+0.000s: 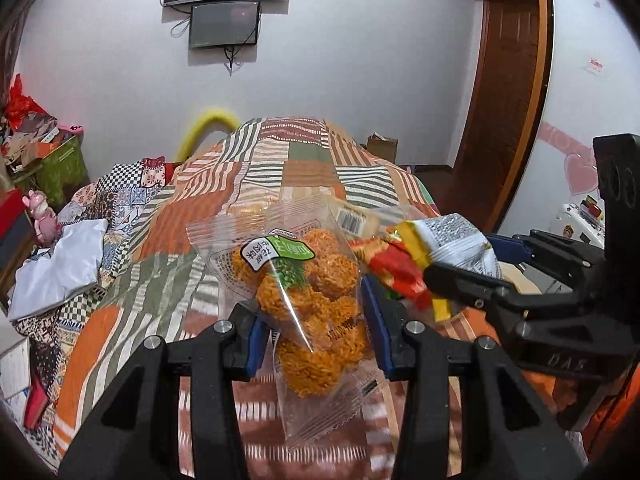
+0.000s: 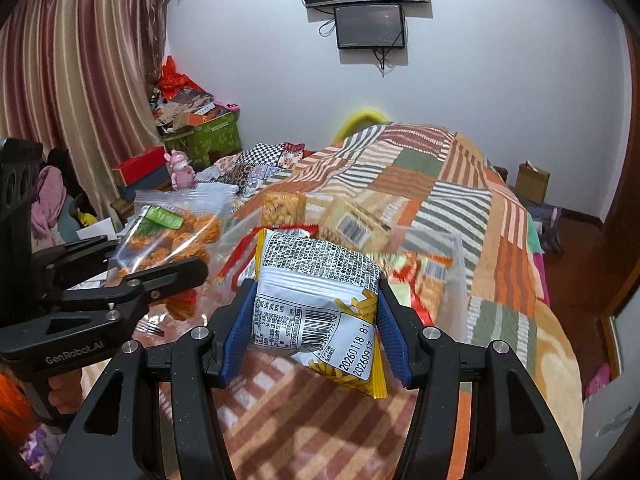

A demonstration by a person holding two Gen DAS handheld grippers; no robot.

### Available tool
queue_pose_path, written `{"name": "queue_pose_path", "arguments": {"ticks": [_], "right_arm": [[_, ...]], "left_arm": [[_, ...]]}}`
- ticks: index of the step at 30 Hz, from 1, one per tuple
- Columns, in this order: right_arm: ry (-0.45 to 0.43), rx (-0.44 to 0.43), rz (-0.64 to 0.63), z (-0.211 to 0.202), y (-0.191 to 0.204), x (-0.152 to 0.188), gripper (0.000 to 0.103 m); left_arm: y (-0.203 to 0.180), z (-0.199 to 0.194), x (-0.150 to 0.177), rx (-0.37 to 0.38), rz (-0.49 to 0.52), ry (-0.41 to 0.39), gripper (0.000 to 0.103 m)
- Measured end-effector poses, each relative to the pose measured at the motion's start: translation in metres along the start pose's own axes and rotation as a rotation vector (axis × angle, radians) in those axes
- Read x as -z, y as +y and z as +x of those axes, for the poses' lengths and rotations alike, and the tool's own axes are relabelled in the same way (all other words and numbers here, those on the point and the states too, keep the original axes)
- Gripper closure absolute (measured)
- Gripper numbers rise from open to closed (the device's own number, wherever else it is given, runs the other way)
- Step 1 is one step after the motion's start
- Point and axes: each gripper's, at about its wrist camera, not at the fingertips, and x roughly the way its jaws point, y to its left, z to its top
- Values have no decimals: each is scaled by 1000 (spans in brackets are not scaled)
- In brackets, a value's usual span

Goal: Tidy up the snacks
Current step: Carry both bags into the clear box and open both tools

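My left gripper (image 1: 316,320) is shut on a clear bag of orange noodle balls (image 1: 316,300) with a green label, held above the bed. It also shows in the right wrist view (image 2: 172,236). My right gripper (image 2: 314,320) is shut on a white and yellow snack packet (image 2: 316,300) with a barcode and date print. That packet shows at the right of the left wrist view (image 1: 452,244), beside the bag. A clear plastic bin (image 2: 456,252) lies beyond the packets, holding a red and yellow packet (image 2: 424,280). Further packets (image 2: 356,224) lie behind it.
A patchwork striped blanket (image 1: 280,168) covers the bed. Piled cloth and a pink toy (image 1: 40,216) are at the left, with boxes (image 2: 208,136) by the curtain. A brown door (image 1: 508,100) stands at the right. Screens (image 1: 224,24) hang on the far wall.
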Motion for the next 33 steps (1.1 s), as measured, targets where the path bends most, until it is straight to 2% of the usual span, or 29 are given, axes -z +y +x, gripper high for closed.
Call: {"name": "queue_pose_path", "arguments": {"ticks": [15,22,26,29,33], "right_arm": [[60,39,-72,47,0,-13,49],[95,19,-100,59,2,-9,49],[106,41,-151,63,10,-6,47],[106,60,-169,62,13,-6,45],[105,33,-148,56,11,-8,40]], "left_arm": [[17,65,-15,-10,14,60,60],[32,84,-11,47,-32,107,59],[30,84,-10,46,-20,110,49],[28,80,-10,30,4,104,48],[32,72,-10,27,-14,96,42]]}}
